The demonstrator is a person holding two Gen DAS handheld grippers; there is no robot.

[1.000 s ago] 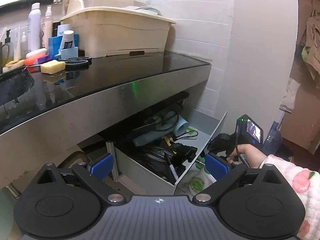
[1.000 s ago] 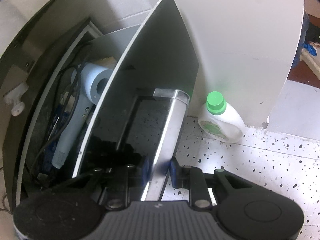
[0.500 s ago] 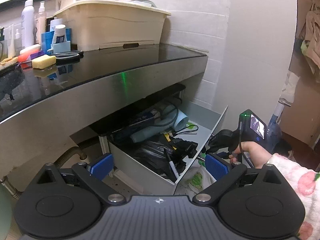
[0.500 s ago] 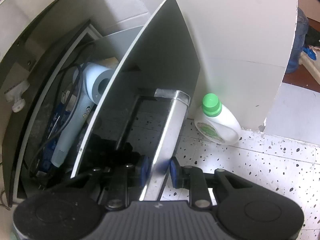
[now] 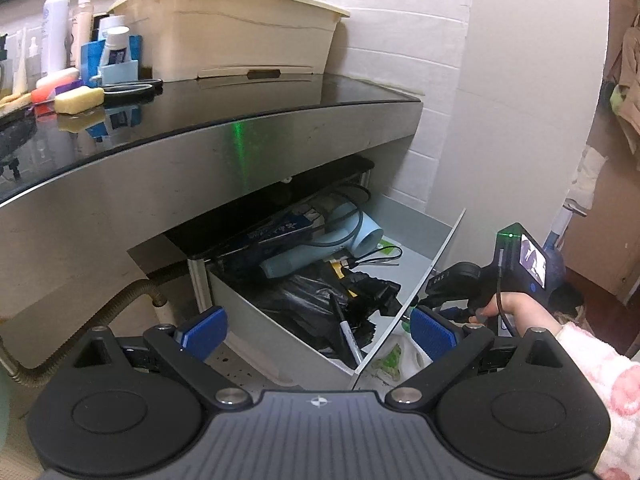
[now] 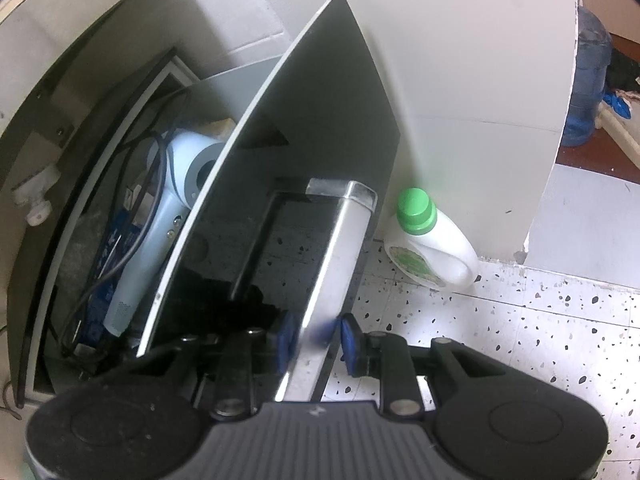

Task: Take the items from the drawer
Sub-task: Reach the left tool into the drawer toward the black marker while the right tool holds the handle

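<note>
- While the drawer stands pulled out from under the desk, the right hand-held gripper is clamped on the drawer's metal handle, one blue pad to either side of the bar.
- Left hand-held gripper: jaws spread wide, nothing between them, held in the air in front of the drawer.
- Hair dryer: pale blue, lying inside the drawer with its nozzle toward the right wall; a black cord loops over it.
- Blue box: lies beside the hair dryer at the back of the drawer; it carries white print, too small to read.
- Black plastic bag: crumpled in the front half of the drawer, with a black marker pen leaning on it.
- Detergent bottle: white with a green cap and a green label, standing on the speckled floor just beside the drawer front; the label's writing cannot be read.
- Right hand: grips the right tool's handle, with a fluffy pink-and-white sleeve behind it; small white letters on the tool's black body are not legible.
- On the desk: a beige lidded bin, bottles and tubes with unreadable labels, black scissors and a yellow sponge.
</note>
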